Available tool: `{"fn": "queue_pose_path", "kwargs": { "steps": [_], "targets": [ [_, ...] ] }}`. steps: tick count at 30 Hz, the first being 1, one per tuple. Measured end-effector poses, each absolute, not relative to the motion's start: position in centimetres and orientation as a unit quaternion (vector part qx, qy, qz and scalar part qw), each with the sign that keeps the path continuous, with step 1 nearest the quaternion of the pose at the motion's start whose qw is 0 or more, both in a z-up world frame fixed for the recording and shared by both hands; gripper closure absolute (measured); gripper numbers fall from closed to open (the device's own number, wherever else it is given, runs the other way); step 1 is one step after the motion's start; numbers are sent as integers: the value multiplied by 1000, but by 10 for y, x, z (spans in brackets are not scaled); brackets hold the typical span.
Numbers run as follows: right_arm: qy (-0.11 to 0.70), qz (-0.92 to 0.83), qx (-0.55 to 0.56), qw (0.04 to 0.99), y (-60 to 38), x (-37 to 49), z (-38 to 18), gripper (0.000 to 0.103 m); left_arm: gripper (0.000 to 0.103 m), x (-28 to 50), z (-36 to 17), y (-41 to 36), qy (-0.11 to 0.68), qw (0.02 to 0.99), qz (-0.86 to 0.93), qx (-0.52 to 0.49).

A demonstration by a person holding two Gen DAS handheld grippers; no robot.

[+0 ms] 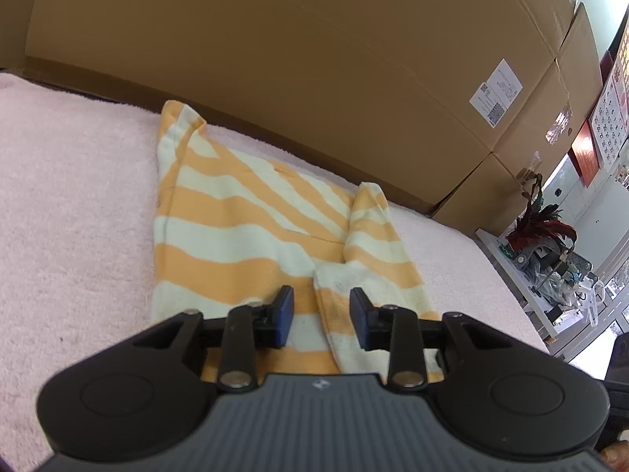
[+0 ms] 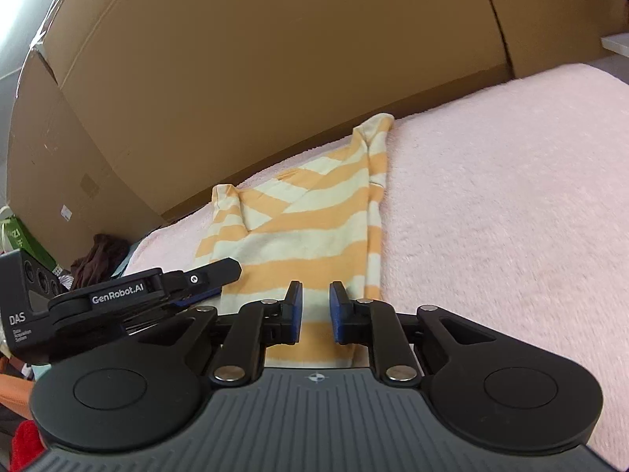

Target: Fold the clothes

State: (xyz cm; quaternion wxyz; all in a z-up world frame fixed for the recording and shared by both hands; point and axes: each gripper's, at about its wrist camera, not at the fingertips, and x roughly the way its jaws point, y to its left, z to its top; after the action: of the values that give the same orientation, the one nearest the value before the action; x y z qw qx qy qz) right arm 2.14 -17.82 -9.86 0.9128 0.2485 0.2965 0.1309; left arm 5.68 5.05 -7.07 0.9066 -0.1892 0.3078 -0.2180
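An orange and cream striped garment (image 1: pixel 243 212) lies flat on the pink fleece blanket (image 1: pixel 70 204), with both sleeves folded inward over the body. In the left wrist view my left gripper (image 1: pixel 321 314) hovers over the garment's near hem, jaws apart, with the folded right sleeve (image 1: pixel 373 244) just beyond; its pads press on nothing. In the right wrist view my right gripper (image 2: pixel 316 310) hangs over the same garment (image 2: pixel 306 232) near its hem, jaws a narrow gap apart with only cloth showing below. The left gripper (image 2: pixel 222 281) appears side-on at the left, over the garment's left edge.
Large cardboard boxes (image 1: pixel 314 59) stand right behind the blanket. A white shelf with clutter and a dark red plant (image 1: pixel 538 232) is off the blanket's right end. A dark brown cloth heap (image 2: pixel 100 259) and a green box (image 2: pixel 23 244) sit past the left end. Bare blanket (image 2: pixel 511 204) spreads to the right.
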Motion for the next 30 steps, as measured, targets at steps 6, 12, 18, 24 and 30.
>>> {"fn": "queue_pose_path", "kwargs": {
  "steps": [6,12,18,24,30],
  "targets": [
    [294,201,218,909,-164,-39,-104,81,61,55,-69,48,304,910,-218,-177],
    [242,176,146,943,-160,-89,-110,81,61,49,-64,44,292,922,-203,-153],
    [217,151,61,963,-144,-108,-112,77,43,-20,-44,49,214,949,-199,-116],
    [187,159,42,968,-131,-126,-117,39,47,-67,-63,32,248,934,-253,-53],
    [155,136,36,978,-130,-135,-126,58,62,-89,-75,22,232,942,-242,3]
  ]
}}
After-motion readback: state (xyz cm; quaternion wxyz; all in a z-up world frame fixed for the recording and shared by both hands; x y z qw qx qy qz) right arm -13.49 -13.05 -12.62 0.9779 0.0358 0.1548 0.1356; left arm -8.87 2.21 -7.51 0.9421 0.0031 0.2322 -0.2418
